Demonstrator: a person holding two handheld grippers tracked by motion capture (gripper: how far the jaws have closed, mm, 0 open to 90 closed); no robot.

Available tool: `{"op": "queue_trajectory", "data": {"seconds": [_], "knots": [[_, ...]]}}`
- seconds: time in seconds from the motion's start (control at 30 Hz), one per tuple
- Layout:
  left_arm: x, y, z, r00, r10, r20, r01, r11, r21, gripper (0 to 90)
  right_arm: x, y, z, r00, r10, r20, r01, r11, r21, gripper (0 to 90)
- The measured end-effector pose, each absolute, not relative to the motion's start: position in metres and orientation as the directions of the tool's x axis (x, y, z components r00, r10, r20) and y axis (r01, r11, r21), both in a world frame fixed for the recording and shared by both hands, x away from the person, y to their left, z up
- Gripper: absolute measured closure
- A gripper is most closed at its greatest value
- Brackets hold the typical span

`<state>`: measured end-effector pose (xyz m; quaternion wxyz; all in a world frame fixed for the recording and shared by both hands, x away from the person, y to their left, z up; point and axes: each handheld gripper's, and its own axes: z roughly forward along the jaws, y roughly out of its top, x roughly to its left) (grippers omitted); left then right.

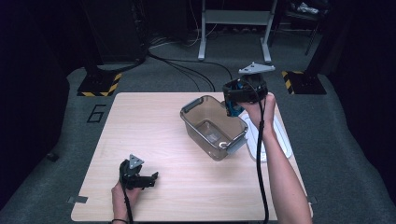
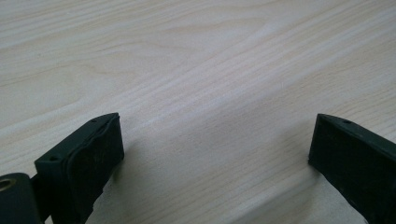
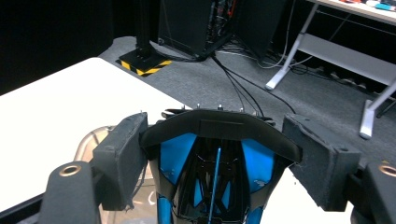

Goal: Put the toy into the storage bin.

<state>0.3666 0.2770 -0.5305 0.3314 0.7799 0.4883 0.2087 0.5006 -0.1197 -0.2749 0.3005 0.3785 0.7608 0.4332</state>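
A black and blue object (image 3: 212, 163) is gripped between the 2 jaws of the right gripper (image 1: 232, 108), which are set partly apart with their pads pressed on its sides. It is held raised over the 2 o'clock rim of the clear plastic box (image 1: 205, 133) near the middle of the table (image 1: 154, 121). A white lid (image 1: 280, 137) is seen lying at 3 o'clock of the box. The left gripper (image 1: 152, 177) is rested low at 7 o'clock on the table, jaws spread wide with nothing between them.
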Motion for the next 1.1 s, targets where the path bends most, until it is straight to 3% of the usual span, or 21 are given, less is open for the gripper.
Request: {"op": "queue_trajectory", "data": {"seconds": [1.1], "knots": [[0.367,0.277,-0.531,0.436,0.900,0.002,0.623,-0.303,0.721,3.1,0.490,-0.092,-0.297,-0.609,0.788,-0.090,0.328,0.353,0.876,24.1]]}}
